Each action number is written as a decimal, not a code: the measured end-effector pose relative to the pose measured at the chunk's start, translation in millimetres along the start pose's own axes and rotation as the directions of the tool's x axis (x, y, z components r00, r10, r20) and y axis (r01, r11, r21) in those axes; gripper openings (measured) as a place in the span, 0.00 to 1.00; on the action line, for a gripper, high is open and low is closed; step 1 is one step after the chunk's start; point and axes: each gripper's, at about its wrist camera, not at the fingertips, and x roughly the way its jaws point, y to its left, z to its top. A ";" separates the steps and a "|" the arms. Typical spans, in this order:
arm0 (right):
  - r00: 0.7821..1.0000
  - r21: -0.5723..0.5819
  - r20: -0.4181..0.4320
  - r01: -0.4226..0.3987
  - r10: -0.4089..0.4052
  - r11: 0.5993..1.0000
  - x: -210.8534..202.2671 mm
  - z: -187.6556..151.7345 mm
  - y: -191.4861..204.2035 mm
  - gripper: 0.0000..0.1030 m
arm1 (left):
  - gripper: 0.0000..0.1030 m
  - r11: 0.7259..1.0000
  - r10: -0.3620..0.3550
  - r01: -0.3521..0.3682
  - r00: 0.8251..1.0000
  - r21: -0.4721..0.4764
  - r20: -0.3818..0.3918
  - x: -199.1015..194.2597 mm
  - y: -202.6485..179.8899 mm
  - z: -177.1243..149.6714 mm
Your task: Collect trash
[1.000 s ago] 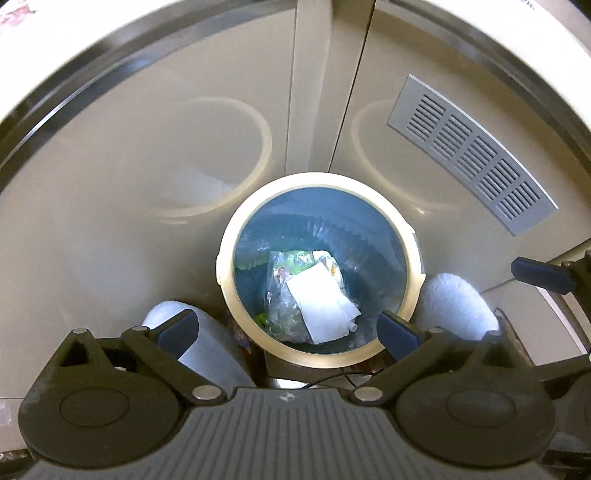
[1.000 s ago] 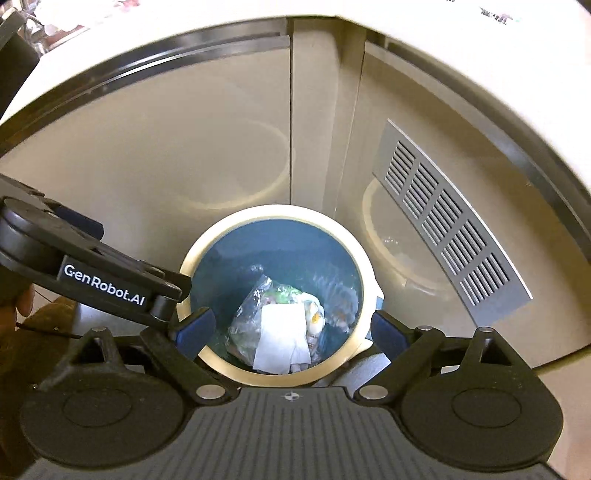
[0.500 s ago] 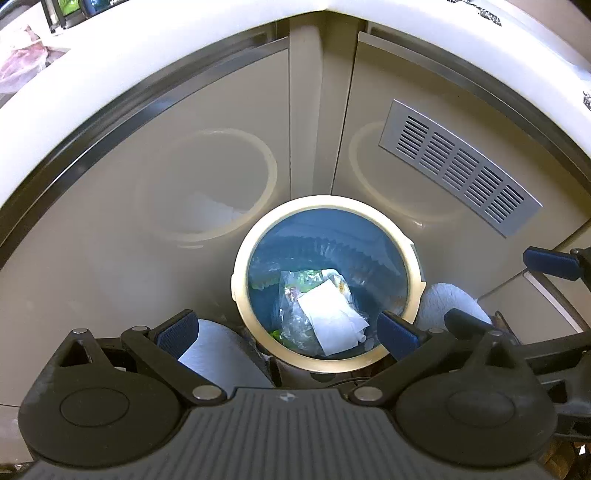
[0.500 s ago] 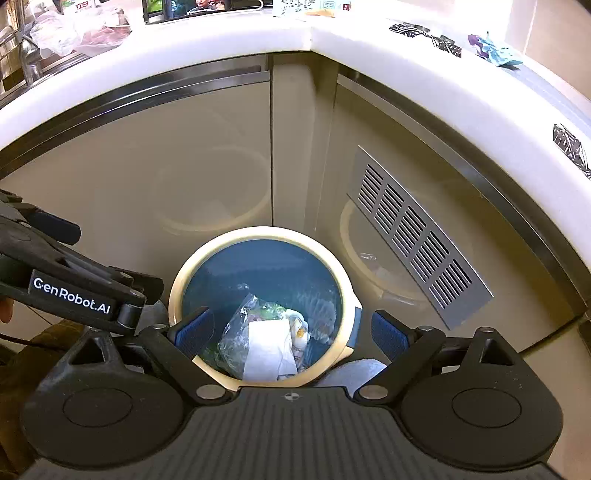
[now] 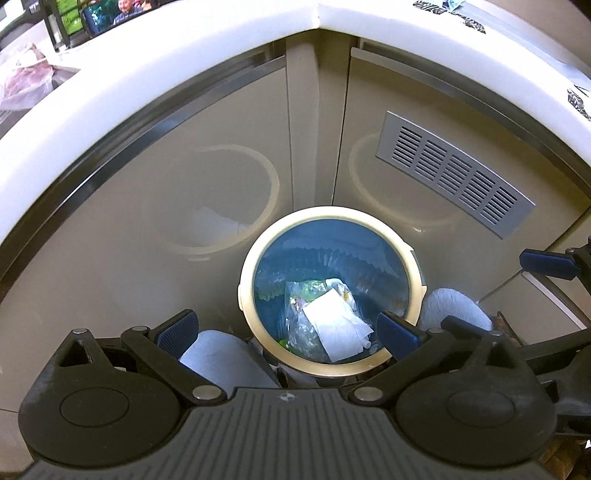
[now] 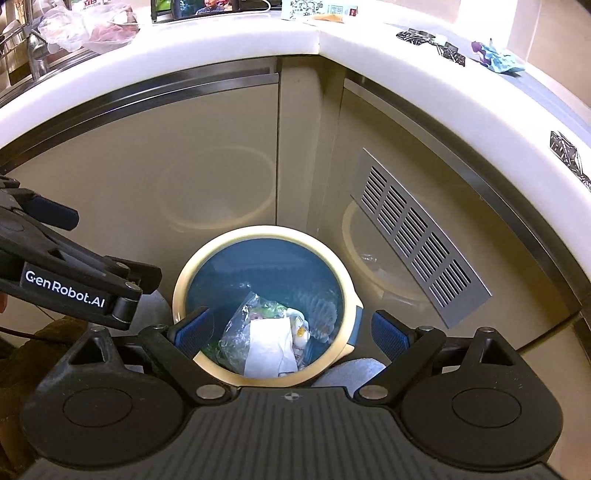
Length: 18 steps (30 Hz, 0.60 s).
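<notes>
Left wrist: left gripper (image 5: 286, 334) spread wide, empty, above round trash bin (image 5: 415, 266); white paper (image 5: 338, 326) flat atop clear bag inside. Right wrist: right gripper (image 6: 291, 332) likewise wide, empty, over bin; paper's long axis running toward camera.

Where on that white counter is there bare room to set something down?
On the white counter, the bare stretch runs along the front edge around the corner, between the plastic bag on the left and the dark wrappers on the right. The right arm is crowded: wrappers, a teal scrap, another wrapper.
</notes>
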 end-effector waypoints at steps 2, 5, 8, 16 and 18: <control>1.000 -0.003 0.000 0.000 0.000 1.000 0.2 0.5 0.6 0.91 | 1.00 1.000 0.001 -0.001 1.000 0.007 0.005 -1.7 -0.8 -0.3; 1.000 -0.007 0.002 0.000 0.000 1.000 0.4 0.3 0.9 0.91 | 1.00 1.000 0.004 -0.005 1.000 0.009 0.008 -2.5 0.5 0.2; 1.000 -0.010 0.000 -0.001 0.001 1.000 0.9 -0.2 1.2 0.91 | 1.00 1.000 0.005 -0.005 1.000 0.007 0.007 -1.9 1.9 0.6; 1.000 -0.010 -0.004 -0.003 0.003 1.000 2.2 0.2 4.2 0.91 | 1.00 1.000 0.009 -0.009 1.000 0.008 0.002 0.0 2.6 0.9; 1.000 -0.009 -0.007 -0.005 0.005 1.000 3.1 0.4 4.2 0.91 | 1.00 1.000 0.010 -0.010 1.000 0.012 0.002 0.5 1.9 1.2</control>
